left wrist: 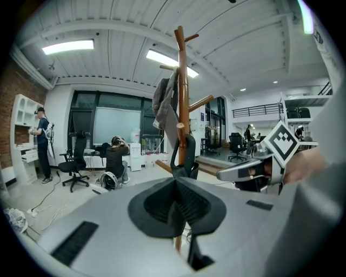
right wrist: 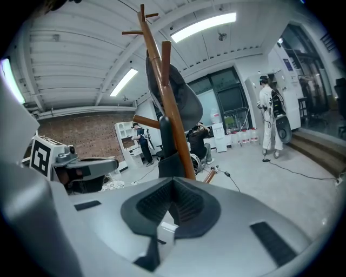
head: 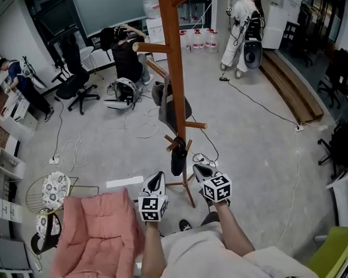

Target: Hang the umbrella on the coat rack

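Umbrella (head: 178, 155) apparently on coat rack (head: 172, 61)

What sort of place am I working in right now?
Probably an open office or lab workspace: rolling office chairs, white shelving by a brick wall, and cables trailing over the bare floor.

Jaws together, coat rack (left wrist: 184, 81) ahead, umbrella (left wrist: 190, 152) hanging on it
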A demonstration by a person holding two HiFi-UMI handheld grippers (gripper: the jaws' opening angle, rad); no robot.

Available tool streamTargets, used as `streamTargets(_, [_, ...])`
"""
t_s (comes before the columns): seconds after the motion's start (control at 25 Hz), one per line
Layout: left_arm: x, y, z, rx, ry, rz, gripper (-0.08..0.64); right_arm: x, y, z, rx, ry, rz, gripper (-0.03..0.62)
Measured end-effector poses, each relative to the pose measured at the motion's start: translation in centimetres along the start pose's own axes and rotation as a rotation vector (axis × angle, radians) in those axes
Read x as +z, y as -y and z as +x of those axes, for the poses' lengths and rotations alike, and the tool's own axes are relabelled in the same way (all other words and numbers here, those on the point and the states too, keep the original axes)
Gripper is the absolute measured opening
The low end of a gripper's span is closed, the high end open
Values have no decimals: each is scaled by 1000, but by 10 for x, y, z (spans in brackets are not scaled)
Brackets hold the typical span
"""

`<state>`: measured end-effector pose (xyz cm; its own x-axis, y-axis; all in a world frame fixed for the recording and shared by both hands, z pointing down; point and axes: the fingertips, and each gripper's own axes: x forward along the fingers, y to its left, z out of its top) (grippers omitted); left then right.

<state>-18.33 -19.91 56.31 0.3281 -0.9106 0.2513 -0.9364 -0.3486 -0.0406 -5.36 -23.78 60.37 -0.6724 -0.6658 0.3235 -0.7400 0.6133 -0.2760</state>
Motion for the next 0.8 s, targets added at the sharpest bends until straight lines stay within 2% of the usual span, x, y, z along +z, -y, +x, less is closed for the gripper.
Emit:
streamTargets(0.16, [-2,-1,0,-1,-10,2,6,0,-3,2,11,-5,-9,5])
streamTargets(0.32, [-4,-1,3,13,-27,41,6,-2,-2,2,8,-6,-13,5])
streamTargets(0.48, [-3,-3,3,5,-6,-3,6,-3,-2,4,8,-5,-12,4])
streamTargets(0.8, [-2,-4,-2,8,-6,-4,6,-2,-10,-1,14,-5,-32,3])
